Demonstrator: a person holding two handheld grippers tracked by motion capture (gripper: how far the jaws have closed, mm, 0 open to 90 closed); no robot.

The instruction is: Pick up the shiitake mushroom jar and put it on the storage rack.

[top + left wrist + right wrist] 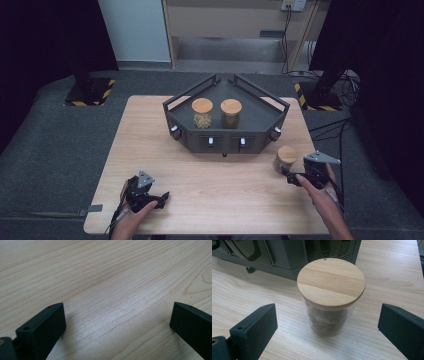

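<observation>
The right hand-held gripper [292, 176] sat low over the worktop [215, 190] with its jaws spread wide and nothing between them. The jar [285, 158] stood straight ahead of it — upright, long axis vertical, wooden lid [331, 281] on, some brownish contents behind the glass [327, 321]. In the right gripper view the jar lay centred in the gap between the two jaws but beyond their tips, touching neither; the judgement was that a short push forward would bring the jaws to either side of the glass below the lid.

The left hand-held gripper [159, 199] rested well off to the far side of the right one, its jaws likewise apart and empty, with bare wood ahead of them in its own view. The right hand was plainly the nearer to the jar.

Just beyond the jar stood the dark rack [226, 112], its front wall near but not touching the glass — so room ahead of the right gripper was short. Two more lidded jars [202, 113] stood on the rack's deck, with open deck to the right of them. To the right gripper's right the worktop ran on a little to its edge; back toward the person the surface was open.
</observation>
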